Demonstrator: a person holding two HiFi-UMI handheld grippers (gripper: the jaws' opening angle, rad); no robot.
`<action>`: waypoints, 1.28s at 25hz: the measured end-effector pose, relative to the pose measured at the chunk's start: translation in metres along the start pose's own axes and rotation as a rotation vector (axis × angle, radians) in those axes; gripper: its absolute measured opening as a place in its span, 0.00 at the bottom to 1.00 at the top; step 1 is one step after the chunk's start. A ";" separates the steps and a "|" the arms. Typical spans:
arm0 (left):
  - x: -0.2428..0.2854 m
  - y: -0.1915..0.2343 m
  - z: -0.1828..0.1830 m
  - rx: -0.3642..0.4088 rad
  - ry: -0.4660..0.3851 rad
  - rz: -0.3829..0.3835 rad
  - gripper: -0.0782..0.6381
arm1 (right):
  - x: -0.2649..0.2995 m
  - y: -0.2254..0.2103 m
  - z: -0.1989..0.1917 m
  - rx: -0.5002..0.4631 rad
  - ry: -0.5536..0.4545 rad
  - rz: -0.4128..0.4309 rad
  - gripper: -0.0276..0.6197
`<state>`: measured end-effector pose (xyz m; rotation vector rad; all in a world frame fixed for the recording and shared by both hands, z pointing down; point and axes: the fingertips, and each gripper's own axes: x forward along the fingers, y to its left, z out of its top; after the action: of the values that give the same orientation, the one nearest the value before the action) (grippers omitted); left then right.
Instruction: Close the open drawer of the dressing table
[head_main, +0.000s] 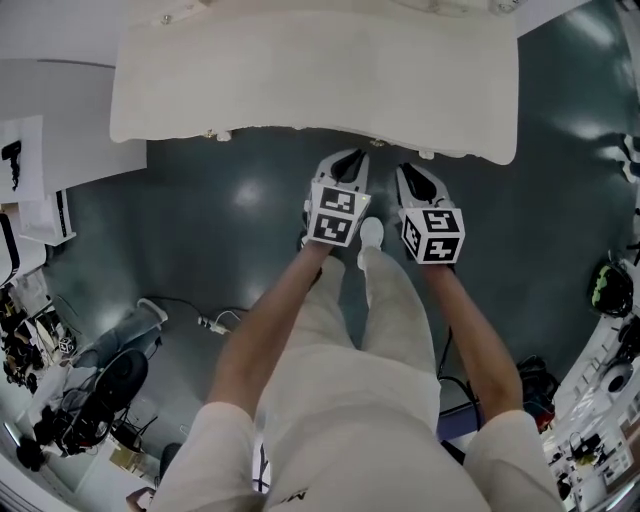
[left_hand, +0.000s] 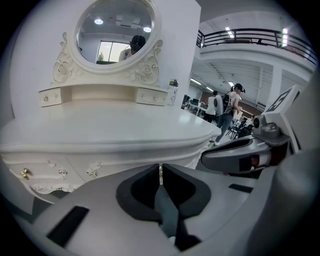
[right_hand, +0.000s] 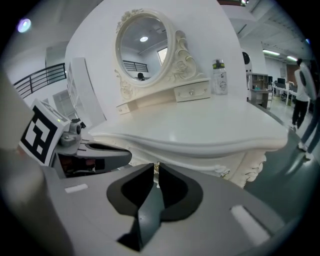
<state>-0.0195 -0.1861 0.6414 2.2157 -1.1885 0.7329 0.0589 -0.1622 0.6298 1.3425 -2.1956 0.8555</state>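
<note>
The white dressing table (head_main: 310, 80) fills the 12 o'clock side of the head view, with an oval mirror (left_hand: 116, 31) and a small bottle (right_hand: 218, 77) at the back of its top. Its carved drawer front (left_hand: 107, 167) sits tucked under the overhanging front edge. The left gripper (head_main: 350, 158) and right gripper (head_main: 410, 170) meet that edge side by side, the left at 9 o'clock of the right. Each pair of jaws is drawn nearly together, pinching a small gold knob (left_hand: 160, 169) (right_hand: 156, 166) in the narrow slit at the tips.
</note>
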 end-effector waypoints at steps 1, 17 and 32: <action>-0.005 -0.003 0.000 -0.003 -0.002 -0.001 0.14 | -0.004 0.002 0.001 0.006 -0.005 0.004 0.09; -0.104 -0.016 0.057 -0.077 -0.123 0.018 0.12 | -0.072 0.074 0.058 -0.124 -0.061 0.126 0.05; -0.210 -0.055 0.102 -0.044 -0.202 0.017 0.12 | -0.152 0.137 0.115 -0.159 -0.162 0.227 0.05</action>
<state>-0.0492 -0.1054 0.4169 2.2878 -1.3076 0.4929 -0.0013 -0.0989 0.4124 1.1373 -2.5193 0.6513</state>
